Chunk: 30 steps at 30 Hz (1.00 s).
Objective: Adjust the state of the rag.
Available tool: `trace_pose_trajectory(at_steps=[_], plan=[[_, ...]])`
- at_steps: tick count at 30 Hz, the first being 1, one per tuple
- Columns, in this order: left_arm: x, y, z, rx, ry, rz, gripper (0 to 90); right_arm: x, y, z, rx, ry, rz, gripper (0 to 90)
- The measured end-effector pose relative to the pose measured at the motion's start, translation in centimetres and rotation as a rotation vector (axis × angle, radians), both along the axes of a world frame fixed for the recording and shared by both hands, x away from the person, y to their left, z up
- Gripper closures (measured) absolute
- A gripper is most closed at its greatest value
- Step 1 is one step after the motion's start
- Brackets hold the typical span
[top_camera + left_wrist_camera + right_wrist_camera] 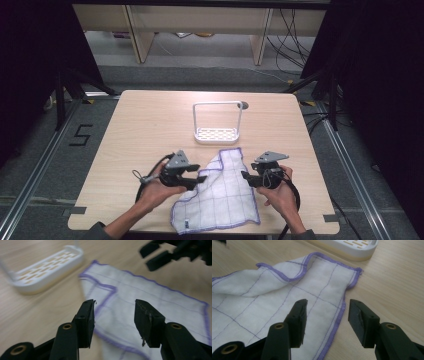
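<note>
Cloth (220, 192), white with a purple hem and thin grid lines, is lying rumpled on the near half of the worktop (145, 125), one corner folded over itself. The left tool (195, 178) is hovering over the cloth's left edge, jaws apart and gripping nothing. The right tool (248, 178) is hovering at the cloth's right hem, jaws likewise apart, straddling the purple border; whether either jaw is touching the fabric cannot be told. A white rack (217, 134) with a hoop handle is standing just beyond the cloth's far corner.
</note>
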<state>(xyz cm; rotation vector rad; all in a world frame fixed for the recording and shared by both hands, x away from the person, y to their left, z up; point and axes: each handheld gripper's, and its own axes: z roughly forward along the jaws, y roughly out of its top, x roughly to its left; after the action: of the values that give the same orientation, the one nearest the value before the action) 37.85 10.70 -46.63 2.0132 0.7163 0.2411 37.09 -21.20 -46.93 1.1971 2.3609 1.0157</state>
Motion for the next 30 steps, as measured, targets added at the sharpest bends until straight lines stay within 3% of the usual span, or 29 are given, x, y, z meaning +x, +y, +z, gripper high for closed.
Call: trace_pose_trajectory(at_steps=[3,7,8,9,14,15,17,19,23,30], plan=[[1.3,1.2,-0.9,-0.005,0.08,0.045,48.7,0.0,0.0,0.0,-0.002,0.016,-0.008,48.8],[2.1,0.3,-2.5,0.02,0.152,0.045,40.0,0.3,-0.2,-0.4,-0.002,0.001,-0.003,48.7],[2.3,0.0,-2.8,0.028,0.162,0.04,39.5,0.2,-0.2,-0.3,-0.001,0.019,-0.019,48.7],[2.5,-0.5,-3.1,0.027,0.169,0.044,39.5,0.3,-0.3,-0.4,-0.006,0.004,-0.013,48.7],[3.2,-1.9,-4.0,0.08,0.182,0.0,44.5,0.2,-0.3,-0.5,-0.004,0.014,-0.013,48.2],[3.2,-2.2,-4.2,0.07,0.184,0.01,46.7,0.2,-0.2,-0.4,0.003,0.023,-0.018,48.2],[3.1,-2.4,-4.3,0.082,0.185,-0.017,55.3,0.1,-0.2,-0.4,0.003,0.031,-0.022,48.2],[2.9,-2.5,-4.3,0.11,0.158,-0.034,62.0,0.2,-0.3,-0.5,0.0,0.027,-0.016,48.2],[2.9,-2.2,-4.0,0.066,0.154,-0.029,79.3,0.2,-0.3,-0.5,-0.001,0.026,-0.015,48.2],[3.0,-0.7,-2.1,0.015,0.113,-0.018,83.9,0.4,-0.4,-0.2,0.011,0.005,-0.022,48.2]])
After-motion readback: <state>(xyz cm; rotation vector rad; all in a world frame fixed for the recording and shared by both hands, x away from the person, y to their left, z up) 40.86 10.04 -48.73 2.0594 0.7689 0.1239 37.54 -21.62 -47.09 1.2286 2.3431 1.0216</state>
